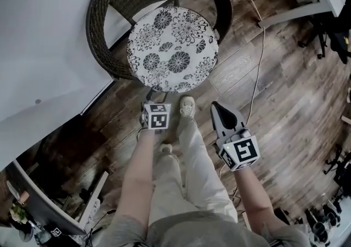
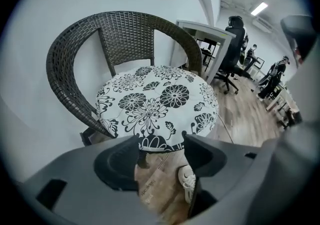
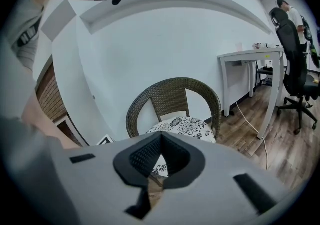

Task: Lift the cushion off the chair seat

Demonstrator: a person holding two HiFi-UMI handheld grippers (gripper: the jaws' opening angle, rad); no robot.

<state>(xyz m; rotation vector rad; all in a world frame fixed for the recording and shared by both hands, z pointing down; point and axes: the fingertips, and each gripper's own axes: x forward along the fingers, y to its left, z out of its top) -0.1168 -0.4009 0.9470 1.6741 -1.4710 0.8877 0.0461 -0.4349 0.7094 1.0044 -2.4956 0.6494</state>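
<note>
A round cushion with a black-and-white flower print lies on the seat of a dark wicker chair. My left gripper hangs just before the cushion's front edge, its jaws mostly hidden under the marker cube. In the left gripper view the cushion fills the middle. The left gripper is open, its tips either side of the cushion's front rim without touching it. My right gripper is shut and empty, lower right of the chair. Its view shows the chair further off past the right gripper.
The person's legs and a pale shoe stand on the wooden floor right before the chair. A white wall is at the left. A white desk and a cable are at the right, with office chairs beyond.
</note>
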